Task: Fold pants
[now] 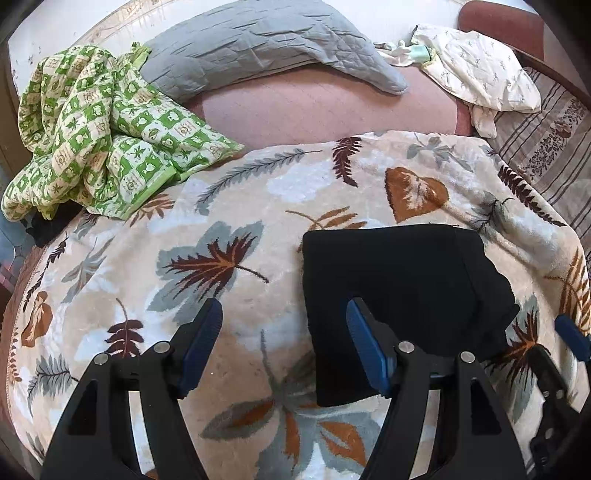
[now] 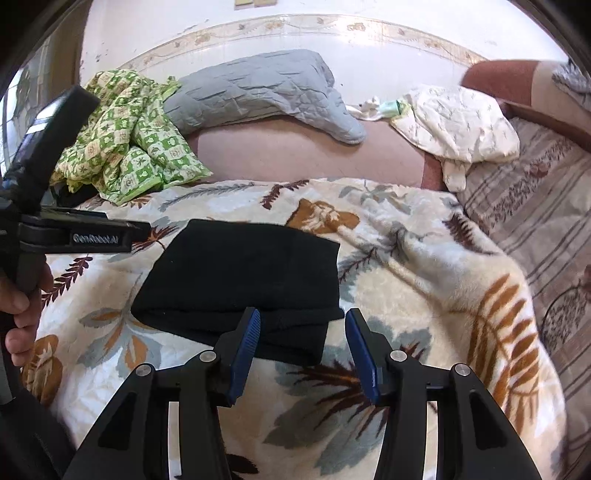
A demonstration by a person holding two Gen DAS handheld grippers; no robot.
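Note:
The black pants [image 1: 399, 288] lie folded into a compact rectangle on the leaf-patterned blanket [image 1: 240, 206]. My left gripper [image 1: 284, 317] hangs open above the blanket, just left of the pants' left edge, with nothing between its blue pads. In the right wrist view the same folded pants [image 2: 243, 280] sit ahead and slightly left. My right gripper [image 2: 303, 325] is open over the pants' near right corner, its left pad above the cloth, gripping nothing. The left gripper's body [image 2: 81, 236] and the hand [image 2: 22, 306] holding it show at the left edge.
A green checked quilt [image 1: 96, 125] is bunched at the back left, a grey quilted pillow [image 1: 258, 48] behind it, and a white printed cloth [image 1: 476, 70] at the back right. A striped sheet [image 2: 535, 214] covers the bed's right side. The tiled wall [image 2: 295, 29] runs behind.

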